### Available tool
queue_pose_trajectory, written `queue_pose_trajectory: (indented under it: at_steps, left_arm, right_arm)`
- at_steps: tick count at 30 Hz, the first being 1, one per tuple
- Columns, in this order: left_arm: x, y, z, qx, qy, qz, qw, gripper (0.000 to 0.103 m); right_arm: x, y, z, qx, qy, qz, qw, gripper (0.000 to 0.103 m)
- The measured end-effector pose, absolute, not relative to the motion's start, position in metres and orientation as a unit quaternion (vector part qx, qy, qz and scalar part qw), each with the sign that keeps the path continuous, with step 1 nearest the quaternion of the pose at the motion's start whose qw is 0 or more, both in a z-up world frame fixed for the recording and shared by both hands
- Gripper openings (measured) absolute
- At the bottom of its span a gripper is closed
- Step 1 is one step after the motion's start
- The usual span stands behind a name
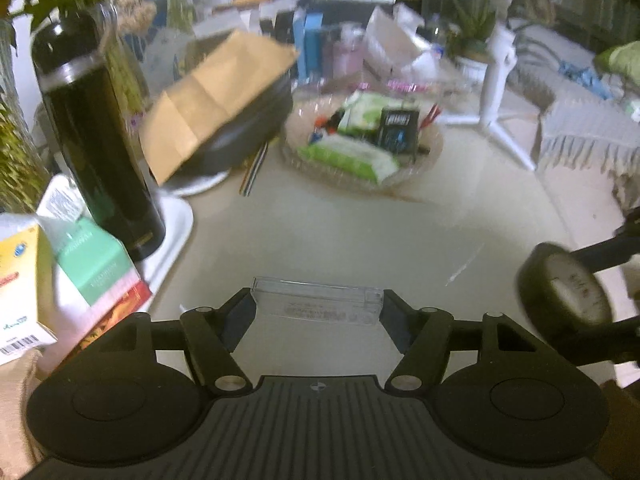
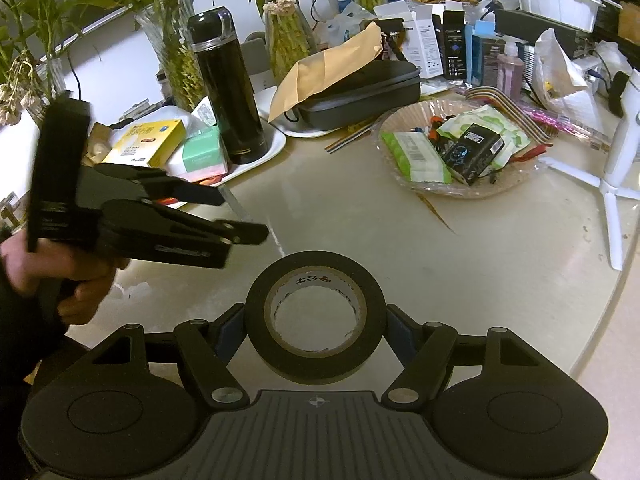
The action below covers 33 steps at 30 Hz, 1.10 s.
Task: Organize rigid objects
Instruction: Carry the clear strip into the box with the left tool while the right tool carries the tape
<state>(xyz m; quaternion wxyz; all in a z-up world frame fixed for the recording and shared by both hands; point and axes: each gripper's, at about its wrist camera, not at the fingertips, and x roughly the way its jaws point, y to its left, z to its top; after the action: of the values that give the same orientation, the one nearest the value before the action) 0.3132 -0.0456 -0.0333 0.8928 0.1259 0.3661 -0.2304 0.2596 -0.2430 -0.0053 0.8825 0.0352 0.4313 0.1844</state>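
- The left hand-held gripper [image 1: 318, 304] is clenched on a clear plastic case [image 1: 318, 300], its pads pressing the two short ends; the case hangs just above the bare tabletop [image 1: 360, 232].
- The right hand-held gripper [image 2: 316, 330] is grasping a roll of black tape [image 2: 316, 316] across its outer rim, with the roll's hole facing the camera.
- In the right wrist view a hand [image 2: 52, 276] carries the left gripper at the left edge, just beside the white tray [image 2: 276, 144].
- That tray holds one black flask [image 2: 228, 88], one yellow box [image 2: 148, 140] and one pale green box [image 2: 200, 156], standing close together.
- Behind them lies one dark zip case [image 2: 360, 96] with one brown envelope [image 2: 328, 68] leaning on it.
- Farther right, one shallow glass bowl [image 2: 500, 188] holds several wipe packets, one small black box [image 2: 474, 152] and other small bits, too jumbled to count.
- Progress, as I judge it: two items are picked up and neither is yet put down, so both placements remain. Tray and bowl look like the likely homes, though nothing shows which is meant.
- The middle of the tabletop looks clear of loose objects; the back edge is crowded with boxes and vases.
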Motion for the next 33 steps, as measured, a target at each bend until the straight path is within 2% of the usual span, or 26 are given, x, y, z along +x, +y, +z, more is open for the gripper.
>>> queue_pose_trajectory:
  at_steps: [18, 33]
  left_arm:
    - [0.258, -0.034, 0.007, 0.099, 0.303, -0.224, 0.921, 0.067]
    - [0.201, -0.014, 0.013, 0.056, 0.309, -0.203, 0.928, 0.067]
  right_arm:
    - [0.257, -0.235, -0.004, 0.041, 0.422, 0.186, 0.887, 0.075]
    - [0.231, -0.226, 0.007, 0.049, 0.398, 0.201, 0.894, 0.075]
